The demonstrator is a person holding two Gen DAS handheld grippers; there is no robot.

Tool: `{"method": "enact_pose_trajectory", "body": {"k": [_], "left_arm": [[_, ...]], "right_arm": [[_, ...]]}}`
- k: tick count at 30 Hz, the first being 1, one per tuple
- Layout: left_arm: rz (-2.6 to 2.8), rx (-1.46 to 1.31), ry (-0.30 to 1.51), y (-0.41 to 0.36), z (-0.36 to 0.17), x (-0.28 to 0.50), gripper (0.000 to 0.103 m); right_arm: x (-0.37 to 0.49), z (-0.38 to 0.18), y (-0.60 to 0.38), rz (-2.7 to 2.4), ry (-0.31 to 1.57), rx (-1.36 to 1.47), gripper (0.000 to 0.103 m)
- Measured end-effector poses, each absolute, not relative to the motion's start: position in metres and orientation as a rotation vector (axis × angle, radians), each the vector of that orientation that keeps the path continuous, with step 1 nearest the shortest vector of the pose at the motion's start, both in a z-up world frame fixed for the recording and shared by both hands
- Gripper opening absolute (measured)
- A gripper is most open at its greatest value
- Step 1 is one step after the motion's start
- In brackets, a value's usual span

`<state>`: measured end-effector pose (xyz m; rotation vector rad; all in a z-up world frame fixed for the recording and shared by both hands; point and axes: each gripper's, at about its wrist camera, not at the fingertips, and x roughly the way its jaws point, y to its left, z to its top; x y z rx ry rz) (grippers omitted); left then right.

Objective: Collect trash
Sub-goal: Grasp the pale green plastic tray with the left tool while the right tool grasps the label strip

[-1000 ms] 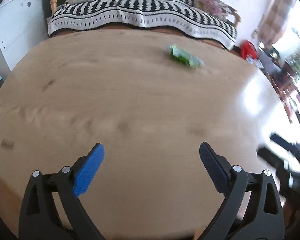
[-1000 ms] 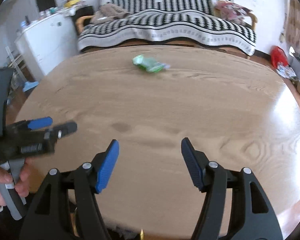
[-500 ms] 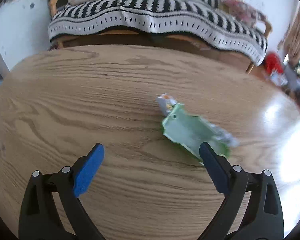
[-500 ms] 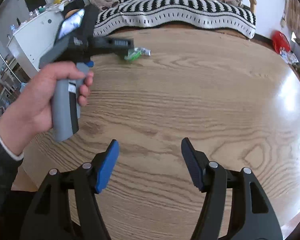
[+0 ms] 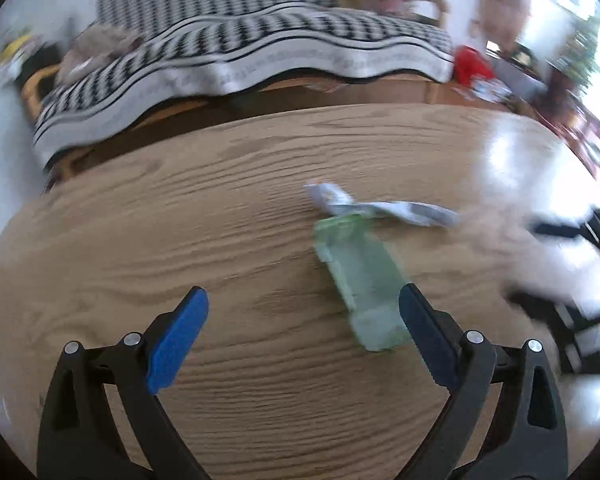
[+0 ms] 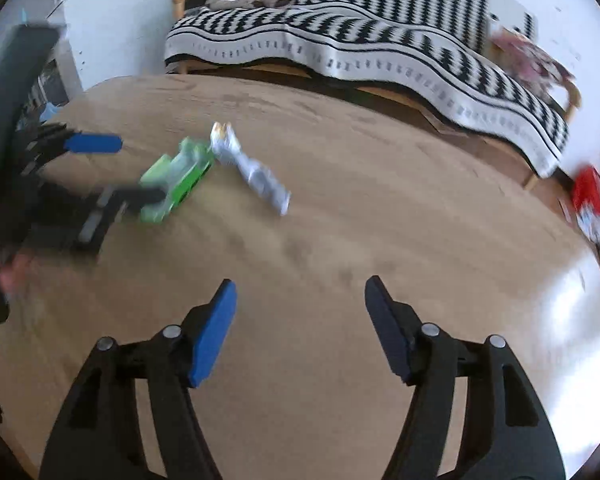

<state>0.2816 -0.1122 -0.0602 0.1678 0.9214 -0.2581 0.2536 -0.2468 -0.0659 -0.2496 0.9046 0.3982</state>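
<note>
Left gripper (image 5: 302, 326) jaws apart, green wrapper (image 5: 364, 280) on table (image 5: 180, 220) just inside right pad, silver wrapper (image 5: 384, 206) touching its far end; right gripper (image 6: 300, 320) spread wide, empty

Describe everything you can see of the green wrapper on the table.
The green wrapper is a flattened, translucent plastic packet, crumpled, lying on the wooden table. One end meets a twisted silvery wrapper. Its other end lies beside the right finger of the open left hand-held gripper, which is not gripping it.
</note>
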Motion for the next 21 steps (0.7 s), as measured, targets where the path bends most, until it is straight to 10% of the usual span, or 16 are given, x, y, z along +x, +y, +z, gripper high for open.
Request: {"method": "enact_pose_trajectory", "body": {"k": [10, 14, 21], "left_arm": [[-0.285, 0.155, 0.919, -0.124, -0.065, 0.293, 0.093], [-0.281, 0.097, 0.935, -0.115, -0.065, 0.301, 0.093], [-0.222, 0.039, 0.958, -0.115, -0.060, 0.310, 0.093]], "right_arm": [[0.318, -0.073, -0.210, 0.570, 0.895, -0.362, 0.041], [0.331, -0.075, -0.197, 0.639, 0.901, -0.341, 0.008], [0.311, -0.076, -0.213, 0.574, 0.887, -0.288, 0.007]]}}
